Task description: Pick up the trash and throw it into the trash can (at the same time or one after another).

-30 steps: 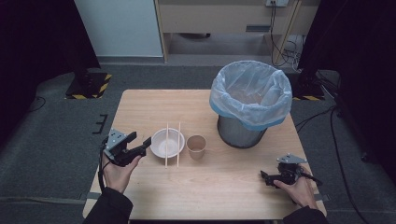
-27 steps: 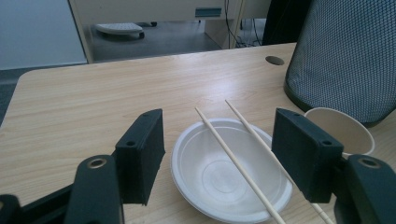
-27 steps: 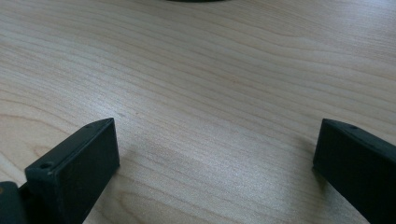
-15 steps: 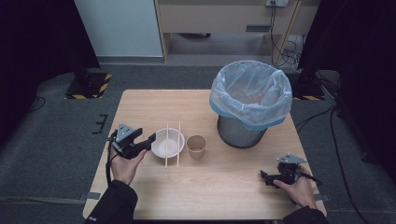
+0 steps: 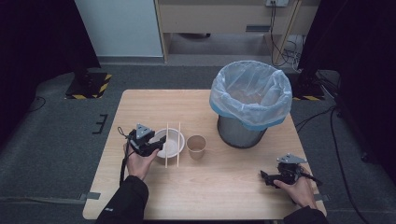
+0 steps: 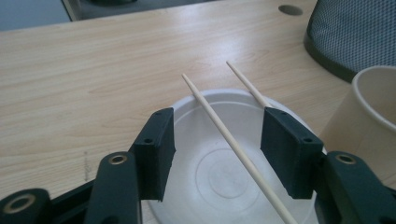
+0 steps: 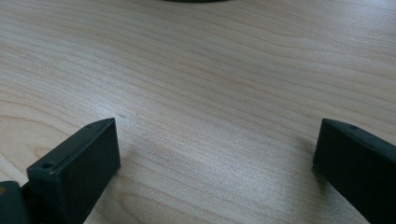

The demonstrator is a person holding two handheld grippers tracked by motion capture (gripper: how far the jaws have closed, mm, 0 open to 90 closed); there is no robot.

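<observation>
A white bowl (image 5: 173, 143) sits on the wooden table (image 5: 196, 107) with two wooden chopsticks (image 5: 166, 144) laid across its rim. My left gripper (image 5: 158, 144) hovers at the bowl's left edge, open. In the left gripper view its jaws straddle the nearer chopstick (image 6: 224, 135) above the bowl (image 6: 219, 172), not touching it. A brown paper cup (image 5: 196, 146) stands just right of the bowl and shows again as the cup (image 6: 369, 116). My right gripper (image 5: 267, 178) rests low near the table's front right corner, open, with only bare wood (image 7: 210, 93) between its jaws.
A metal mesh bin (image 5: 250, 105) lined with a pale blue bag stands at the back right of the table; its mesh wall (image 6: 355, 32) is in the left gripper view. A cable hole (image 6: 290, 9) lies in the tabletop.
My left gripper has moved right, from the table's left edge up to the bowl, and now straddles a chopstick. The right gripper has stayed put.
</observation>
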